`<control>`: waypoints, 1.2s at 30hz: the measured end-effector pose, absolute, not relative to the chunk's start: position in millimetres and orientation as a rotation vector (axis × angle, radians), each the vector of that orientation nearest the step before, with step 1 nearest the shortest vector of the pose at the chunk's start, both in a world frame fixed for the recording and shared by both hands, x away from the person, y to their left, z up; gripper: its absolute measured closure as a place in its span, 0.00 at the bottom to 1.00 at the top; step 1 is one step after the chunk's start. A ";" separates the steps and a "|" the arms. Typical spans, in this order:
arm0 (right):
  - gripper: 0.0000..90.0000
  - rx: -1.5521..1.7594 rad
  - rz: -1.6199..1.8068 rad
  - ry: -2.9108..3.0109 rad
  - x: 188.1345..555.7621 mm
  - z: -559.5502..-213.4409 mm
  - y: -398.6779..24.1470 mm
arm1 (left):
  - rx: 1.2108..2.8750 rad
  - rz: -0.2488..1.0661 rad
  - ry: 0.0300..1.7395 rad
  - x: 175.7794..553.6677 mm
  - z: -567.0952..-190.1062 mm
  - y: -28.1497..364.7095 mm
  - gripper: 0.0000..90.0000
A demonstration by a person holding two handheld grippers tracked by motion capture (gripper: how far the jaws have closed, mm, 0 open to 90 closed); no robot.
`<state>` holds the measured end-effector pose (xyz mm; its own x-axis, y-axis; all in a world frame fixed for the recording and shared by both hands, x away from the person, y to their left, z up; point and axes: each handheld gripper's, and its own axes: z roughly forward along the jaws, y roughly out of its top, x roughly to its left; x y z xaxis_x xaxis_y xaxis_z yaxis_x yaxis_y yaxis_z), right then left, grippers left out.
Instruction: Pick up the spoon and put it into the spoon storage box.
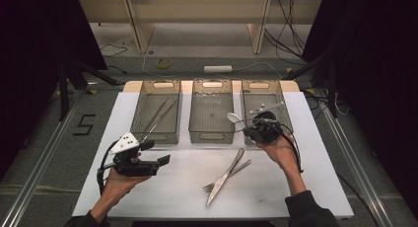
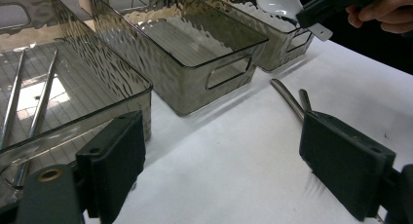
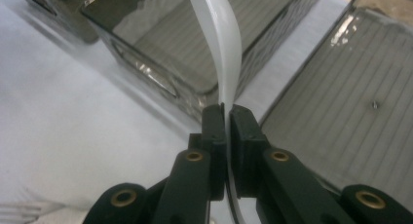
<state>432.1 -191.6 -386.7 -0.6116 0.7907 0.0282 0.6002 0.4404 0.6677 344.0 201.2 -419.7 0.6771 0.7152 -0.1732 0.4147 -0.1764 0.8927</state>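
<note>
My right gripper (image 1: pixel 248 128) is shut on the handle of a white plastic spoon (image 1: pixel 233 118). It holds the spoon above the gap between the middle tray (image 1: pixel 211 136) and the right tray (image 1: pixel 261 84), bowl pointing left. In the right gripper view the spoon (image 3: pixel 221 44) rises from the pinched jaws of the gripper (image 3: pixel 226 121). A metal fork (image 1: pixel 209 188) and knife (image 1: pixel 238 158) lie crossed on the white mat. My left gripper (image 1: pixel 156 152) rests open near the left tray (image 1: pixel 157 136), nothing between its jaws (image 2: pixel 231 170).
Two long metal sticks (image 1: pixel 157 116) lie in the left tray, also seen in the left gripper view (image 2: pixel 41 97). The middle tray (image 2: pixel 195 83) holds nothing I can see. All three smoky plastic trays stand in a row along the far side of the white mat (image 1: pixel 305 187).
</note>
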 end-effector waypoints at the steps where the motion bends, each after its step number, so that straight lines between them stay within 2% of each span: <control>1: 0.96 1.200 0.948 2.404 434.7 -386.3 -190.1 | 1.805 0.349 0.898 343.9 -419.5 201.4 0.19; 36: 0.96 1.248 1.048 2.376 495.3 -370.3 -139.3 | 1.760 0.366 0.897 342.8 -417.1 204.4 0.18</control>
